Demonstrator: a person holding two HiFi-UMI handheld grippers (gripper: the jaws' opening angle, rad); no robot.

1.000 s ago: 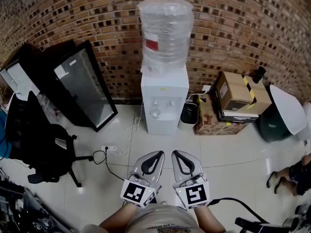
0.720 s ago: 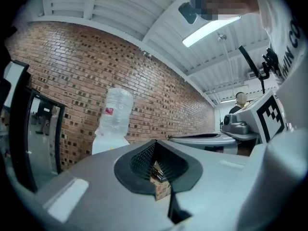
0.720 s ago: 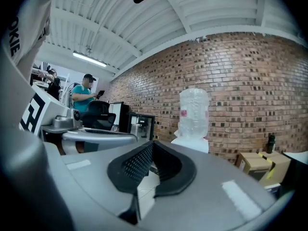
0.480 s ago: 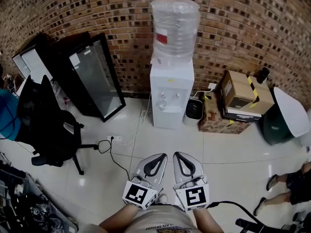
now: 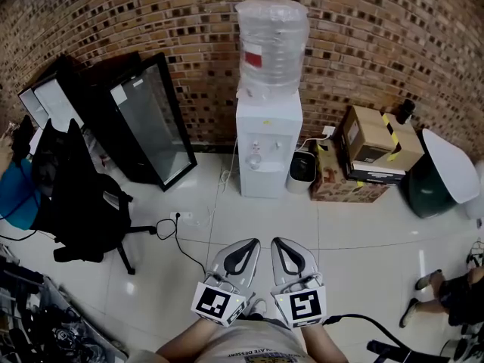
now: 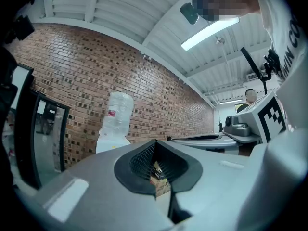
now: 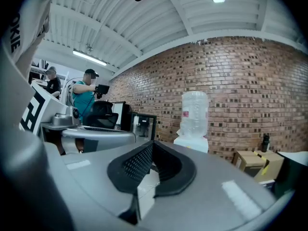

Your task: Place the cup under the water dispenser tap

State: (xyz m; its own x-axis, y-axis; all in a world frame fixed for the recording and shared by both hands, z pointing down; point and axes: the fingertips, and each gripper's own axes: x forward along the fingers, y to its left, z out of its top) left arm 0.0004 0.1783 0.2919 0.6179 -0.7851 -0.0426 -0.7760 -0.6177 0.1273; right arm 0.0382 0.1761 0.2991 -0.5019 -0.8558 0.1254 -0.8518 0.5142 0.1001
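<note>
Cup vs fingers: the cup (image 5: 253,159) is well apart from both sets of fingers. It sits across the tiled floor (image 5: 340,233) in the front recess of the water dispenser (image 5: 268,127), pretty much straight ahead of where both grippers point.
Cup looks: small, round and clear-ish, and too tiny in the head view to say more. I can't tell whether it's lined up right under a tap.
Left gripper (image 5: 248,242): fingers pressed together with the tips meeting and nothing between them. It's held low in front of the person, aimed toward the dispenser.
Right gripper (image 5: 278,241): same deal, fingers closed tip to tip and empty. It's just beside the left one and roughly parallel to it.
Dispenser: a white box standing against the brick wall (image 5: 189,21), with a big clear bottle (image 5: 272,44) upside down on top, red label on it.
Stuff around it: a black bin (image 5: 302,170) sits just beside the dispenser on the right, with cardboard boxes (image 5: 374,146) further right. A black-framed glass door (image 5: 147,127) leans on the wall to the left, and a black office chair (image 5: 76,203) stands nearer the person.
</note>
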